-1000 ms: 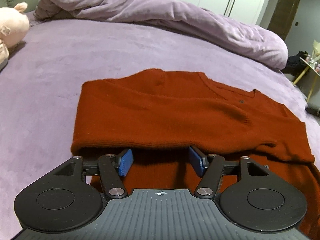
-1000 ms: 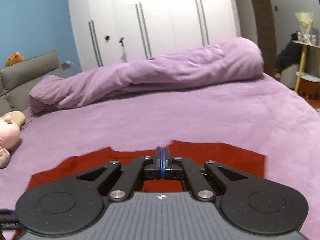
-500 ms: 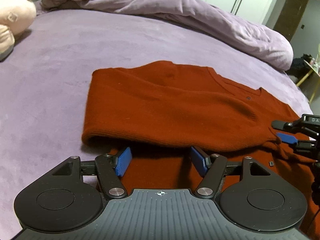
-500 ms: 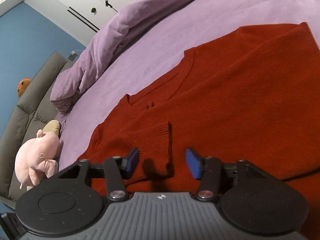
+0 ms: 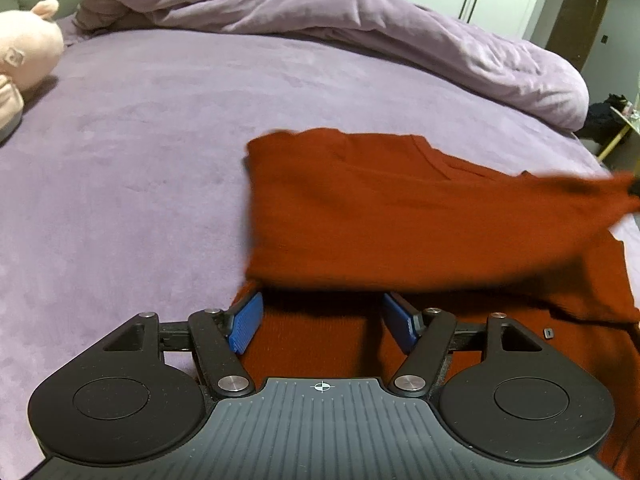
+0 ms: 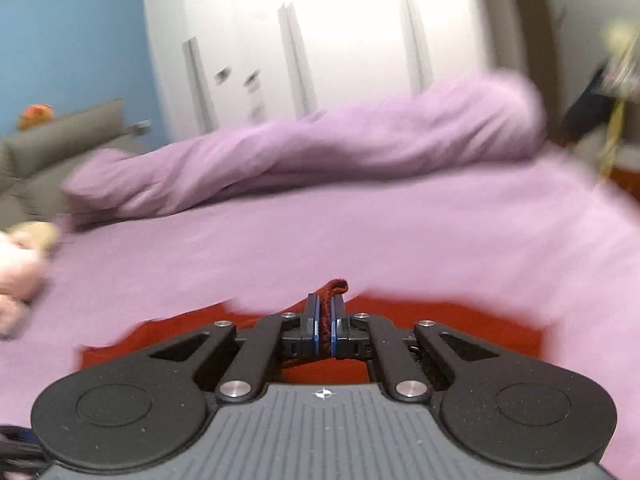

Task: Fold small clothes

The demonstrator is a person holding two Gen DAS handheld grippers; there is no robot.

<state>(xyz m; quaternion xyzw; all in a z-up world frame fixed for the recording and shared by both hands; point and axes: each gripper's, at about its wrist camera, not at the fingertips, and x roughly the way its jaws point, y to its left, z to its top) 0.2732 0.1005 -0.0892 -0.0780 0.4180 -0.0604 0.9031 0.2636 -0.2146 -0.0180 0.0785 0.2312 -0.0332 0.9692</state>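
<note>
A rust-red knit sweater [image 5: 400, 220] lies on the purple bed [image 5: 140, 160]. Its upper layer is drawn out and lifted toward the right edge of the left wrist view, blurred by motion. My left gripper [image 5: 322, 312] stands open low over the sweater's near part, its blue pads [image 5: 246, 322] wide apart just under the lifted layer's edge, with nothing pinched. My right gripper [image 6: 325, 312] is shut on a narrow fold of the red sweater [image 6: 334, 286], which pokes up between the pads. More of the red cloth [image 6: 440, 320] spreads below it.
A bunched purple duvet [image 5: 360, 20] runs along the far side of the bed. A pink plush toy [image 5: 24, 48] lies at the far left. White wardrobe doors [image 6: 320, 40] stand behind, a grey headboard [image 6: 60, 140] at left, a small side table [image 5: 624, 128] at right.
My right gripper has closed on a fold of the sweater and swung up with it. The upper layer has been pulled to the right and off the bed. The left gripper has stayed put.
</note>
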